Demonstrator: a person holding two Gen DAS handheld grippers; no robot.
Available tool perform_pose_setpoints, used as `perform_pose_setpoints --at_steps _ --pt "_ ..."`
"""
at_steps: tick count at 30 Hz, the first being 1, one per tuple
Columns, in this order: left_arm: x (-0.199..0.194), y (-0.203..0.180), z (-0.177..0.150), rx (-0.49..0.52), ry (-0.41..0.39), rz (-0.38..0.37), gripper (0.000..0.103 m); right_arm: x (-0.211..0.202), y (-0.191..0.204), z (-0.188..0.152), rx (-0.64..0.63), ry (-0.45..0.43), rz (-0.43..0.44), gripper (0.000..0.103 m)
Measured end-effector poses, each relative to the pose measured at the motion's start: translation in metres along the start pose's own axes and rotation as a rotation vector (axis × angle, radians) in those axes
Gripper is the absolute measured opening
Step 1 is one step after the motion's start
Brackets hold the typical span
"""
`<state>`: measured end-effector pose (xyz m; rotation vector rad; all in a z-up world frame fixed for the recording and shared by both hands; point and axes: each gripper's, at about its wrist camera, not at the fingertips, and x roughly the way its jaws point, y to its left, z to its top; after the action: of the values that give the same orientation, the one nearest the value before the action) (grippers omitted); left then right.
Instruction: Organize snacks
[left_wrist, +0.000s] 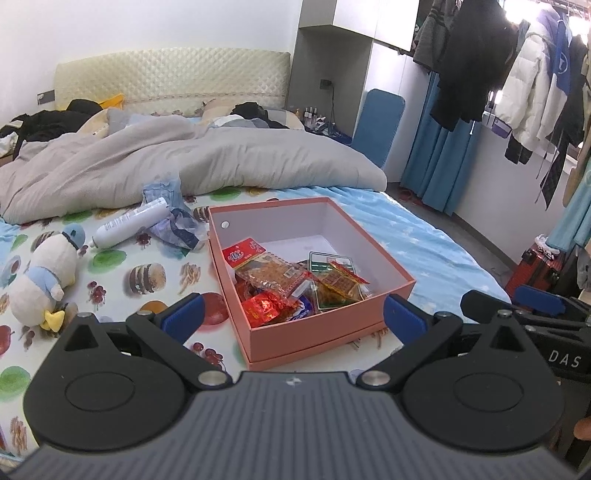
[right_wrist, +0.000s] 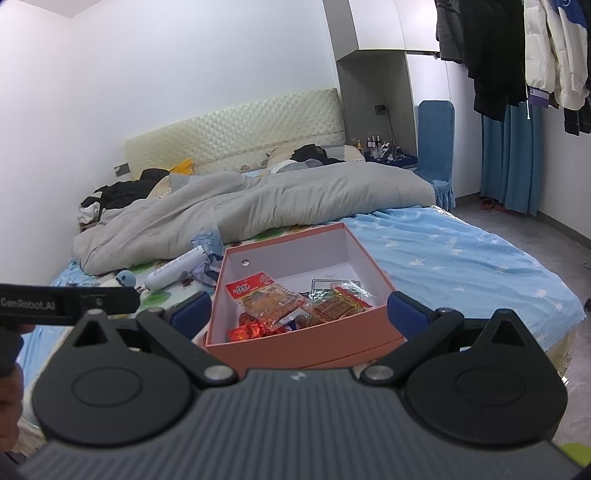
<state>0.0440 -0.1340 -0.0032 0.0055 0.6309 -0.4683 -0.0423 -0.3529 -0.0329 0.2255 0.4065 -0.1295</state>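
Observation:
An open pink box (left_wrist: 317, 332) sits on the bed, and it also shows in the right wrist view (right_wrist: 306, 347). Several snack packets (left_wrist: 284, 280) lie inside it, red, orange and green ones (right_wrist: 291, 306). My left gripper (left_wrist: 293, 314) is open and empty, its blue fingertips (left_wrist: 184, 312) on either side of the box's near wall. My right gripper (right_wrist: 299, 314) is open and empty, also spread around the box's near edge. The right gripper's body shows at the right edge of the left wrist view (left_wrist: 535, 314).
A white bottle (left_wrist: 129, 223) and crumpled blue wrapping (left_wrist: 177, 225) lie left of the box. A plush duck (left_wrist: 44, 277) lies further left. A grey duvet (left_wrist: 184, 162) covers the far bed. Clothes hang at right (left_wrist: 480, 55). A red suitcase (left_wrist: 532, 273) stands on the floor.

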Motion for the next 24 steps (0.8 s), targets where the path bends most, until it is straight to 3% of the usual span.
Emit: perform_pose_setpoints --at_steps 24 --pt "-0.0091 -0.0001 0.0031 -0.004 -0.027 -0.016 0.103 -0.0012 -0.0053 0.0026 0.009 0.001 0.001 0.103"
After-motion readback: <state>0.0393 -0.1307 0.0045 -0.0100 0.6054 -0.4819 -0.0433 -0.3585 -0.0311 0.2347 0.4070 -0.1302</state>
